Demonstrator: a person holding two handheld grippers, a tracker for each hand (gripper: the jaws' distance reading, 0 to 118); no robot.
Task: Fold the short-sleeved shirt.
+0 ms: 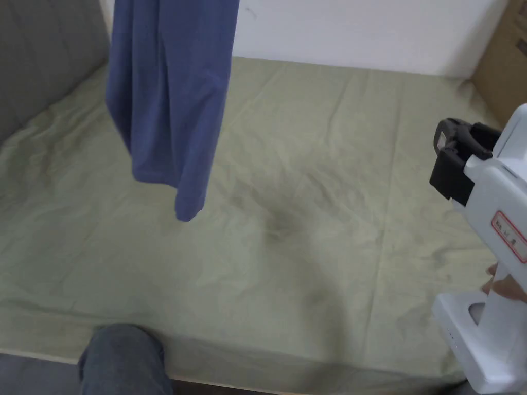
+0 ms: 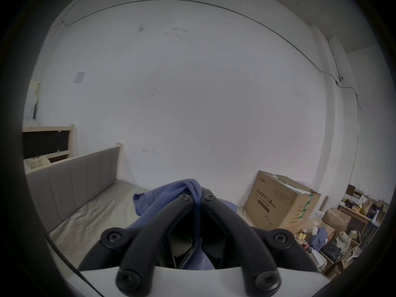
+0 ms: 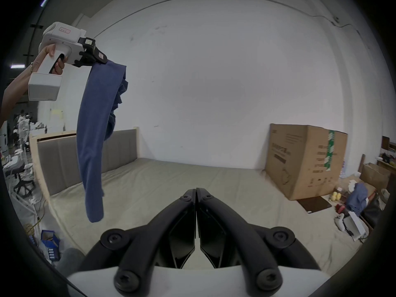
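Note:
A blue short-sleeved shirt (image 1: 170,103) hangs bunched in a long strip above the left half of the bed. In the left gripper view my left gripper (image 2: 197,194) is shut on a fold of the shirt (image 2: 167,196), with cloth pinched between its jaws. The right gripper view shows the left gripper (image 3: 102,60) held high, and the shirt (image 3: 94,134) dangles from it clear of the mattress. My right gripper (image 3: 196,191) is shut on nothing, low over the bed's near right side. Its white body (image 1: 494,231) stands at the right edge of the head view.
The bed (image 1: 309,205) carries a wrinkled pale green sheet. A grey padded headboard (image 3: 120,149) stands at the left, a white wall behind. A large cardboard box (image 3: 306,160) sits at the bed's far right corner. The person's knee (image 1: 123,360) presses the near edge.

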